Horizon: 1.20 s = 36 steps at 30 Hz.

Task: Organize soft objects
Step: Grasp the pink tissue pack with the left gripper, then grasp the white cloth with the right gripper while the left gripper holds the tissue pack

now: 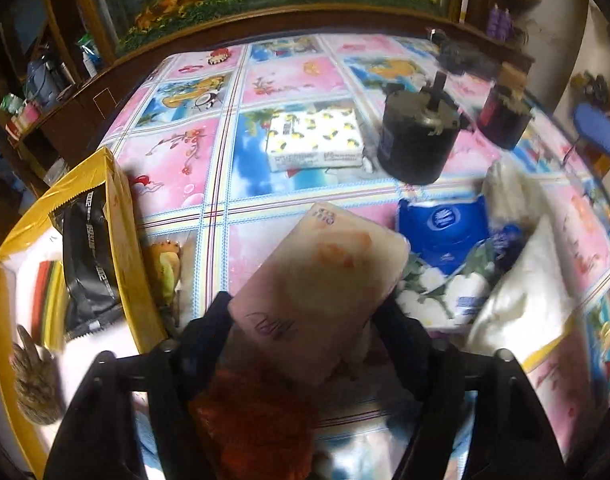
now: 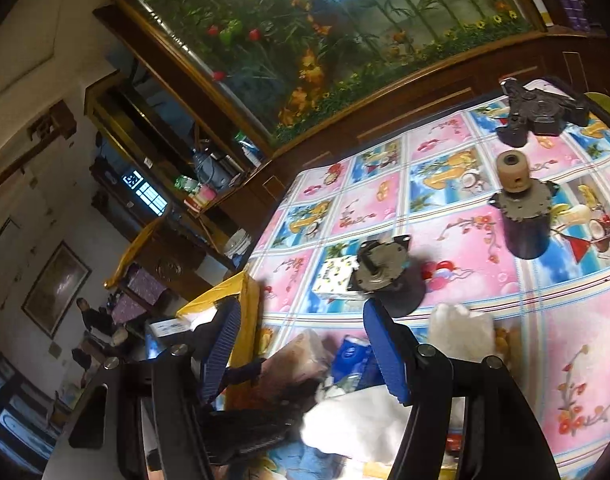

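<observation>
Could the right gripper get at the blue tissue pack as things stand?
Probably yes. The right gripper stands open and empty, and the blue tissue pack lies just ahead between its fingers. White fluffy cloth overlaps the pack's near edge and could get caught in the grip.

pale pink tissue pack (image 1: pixel 325 276) with orange blotches is tilted up off the table, pinched at its near end; blue tissue pack (image 1: pixel 445 232) lies just right of it, touching a floral white pack (image 1: pixel 437 292); fluffy white cloth (image 1: pixel 521 296) bunched toward the table's right edge; lemon-print pack (image 1: pixel 315 136) flat mid-table
</observation>
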Motion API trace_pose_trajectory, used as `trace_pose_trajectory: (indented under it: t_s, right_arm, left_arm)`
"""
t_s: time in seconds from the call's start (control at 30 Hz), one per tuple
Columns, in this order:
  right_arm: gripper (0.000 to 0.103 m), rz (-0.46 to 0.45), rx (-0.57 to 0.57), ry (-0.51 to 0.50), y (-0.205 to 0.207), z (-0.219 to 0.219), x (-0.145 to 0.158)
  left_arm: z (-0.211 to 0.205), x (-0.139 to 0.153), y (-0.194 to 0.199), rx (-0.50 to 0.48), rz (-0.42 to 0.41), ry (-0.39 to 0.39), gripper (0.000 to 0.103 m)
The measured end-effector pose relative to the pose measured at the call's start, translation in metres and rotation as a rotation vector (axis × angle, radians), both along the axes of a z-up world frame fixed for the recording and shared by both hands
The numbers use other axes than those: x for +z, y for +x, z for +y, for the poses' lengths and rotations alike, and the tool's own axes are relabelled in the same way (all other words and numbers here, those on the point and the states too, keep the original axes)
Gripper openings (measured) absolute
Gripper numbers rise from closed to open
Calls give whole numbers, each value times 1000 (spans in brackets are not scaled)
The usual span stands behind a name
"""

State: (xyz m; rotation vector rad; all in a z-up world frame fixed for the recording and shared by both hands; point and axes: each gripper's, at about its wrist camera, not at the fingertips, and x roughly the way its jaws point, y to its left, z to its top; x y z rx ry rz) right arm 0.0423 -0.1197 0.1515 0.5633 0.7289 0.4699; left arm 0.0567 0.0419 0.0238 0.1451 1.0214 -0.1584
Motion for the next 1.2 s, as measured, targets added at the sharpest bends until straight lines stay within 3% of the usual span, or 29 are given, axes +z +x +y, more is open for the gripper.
trace_pose_trajectory:
  t_s: [0.2,0.4,0.57,0.63,0.67,0.77,1.0,1.1,1.2]
  right_arm:
    - [74,82,-63,-114,-5,-32,-16]
    - [73,227,-99,-181,6,-43,-52]
    - [72,231,-111,-253,10,-32,-62]
    - [51,253,-107,-288,13,-27,-71]
    - [29,270,-102,-297,15,-26,-76]
    - [9,262,-116,-289,14,-30,-78]
    - [9,13,-187,-258,-12,-34,-35]
    - [9,34,-207,-303,-11,-35,-36]
    - [10,159,-239,-386,1,-42,-54]
  left_arm:
    - [-2,16,-49,81,-163,-74,66]
    - [-16,4,-69,57,-223,-99,66]
    - [-12,-4,-63,57,-208,-130,66]
    - [-13,-6,-63,55,-211,-115,66]
    - [-13,-6,-62,55,-213,-109,66]
    - [-12,-7,-62,56,-216,-113,66]
    - [-4,-4,-63,69,-231,-155,65]
    - [-3,-4,-63,69,-236,-164,64]
    - [-5,-4,-63,66,-235,-156,64]
